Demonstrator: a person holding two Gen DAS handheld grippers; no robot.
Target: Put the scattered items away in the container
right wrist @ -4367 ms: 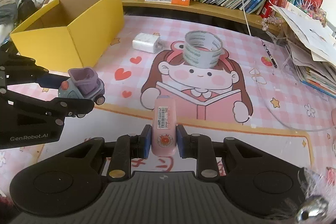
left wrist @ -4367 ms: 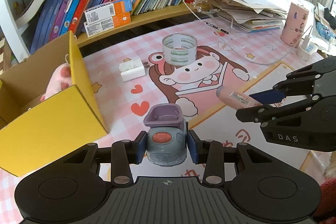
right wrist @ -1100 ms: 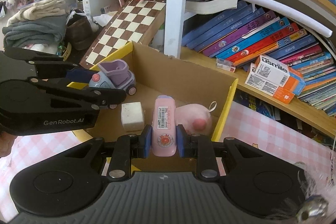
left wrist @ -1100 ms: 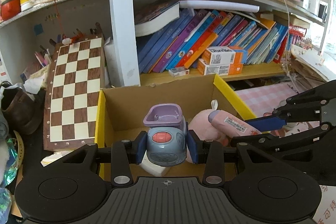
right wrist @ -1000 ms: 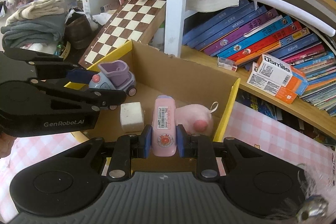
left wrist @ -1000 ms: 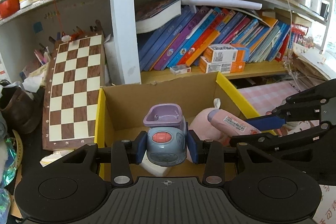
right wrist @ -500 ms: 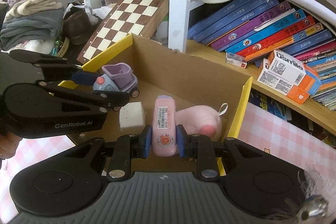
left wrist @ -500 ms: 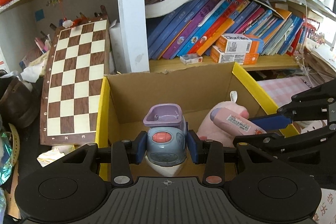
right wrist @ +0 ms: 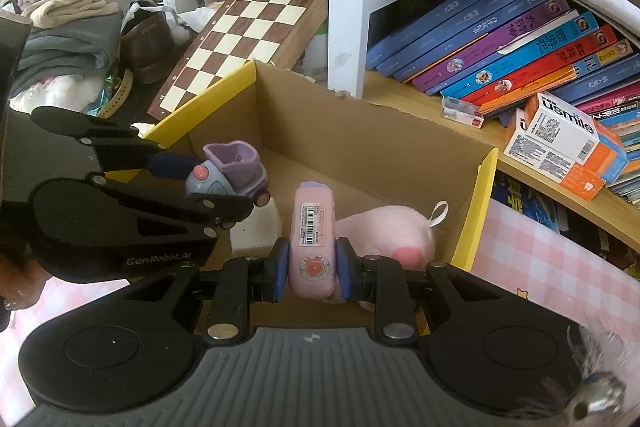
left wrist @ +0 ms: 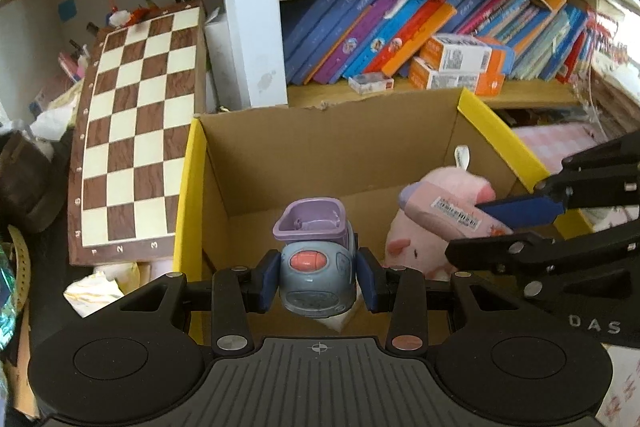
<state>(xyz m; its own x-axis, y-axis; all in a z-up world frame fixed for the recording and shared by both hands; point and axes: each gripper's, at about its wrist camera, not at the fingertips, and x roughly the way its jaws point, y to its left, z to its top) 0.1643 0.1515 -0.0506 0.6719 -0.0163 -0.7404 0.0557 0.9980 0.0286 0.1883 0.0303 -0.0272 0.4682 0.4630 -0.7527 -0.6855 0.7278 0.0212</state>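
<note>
Clamped in the left gripper [left wrist: 318, 281]: a grey-blue toy truck [left wrist: 316, 267] with purple hopper and coral button, pinched between both blue pads, hanging above the open yellow cardboard box [left wrist: 192, 187]. Clenched in the right gripper [right wrist: 312, 269]: a pink barcoded bottle [right wrist: 312, 247], upright, also over the box. Below, on the box floor: 1 white block [right wrist: 256, 231], 1 pink plush [right wrist: 384, 231]. Beyond: chessboard [left wrist: 132, 131], shelved books [left wrist: 400, 31].

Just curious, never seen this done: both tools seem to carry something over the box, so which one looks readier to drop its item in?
Probably the left tool: its toy car hangs over bare box floor.
</note>
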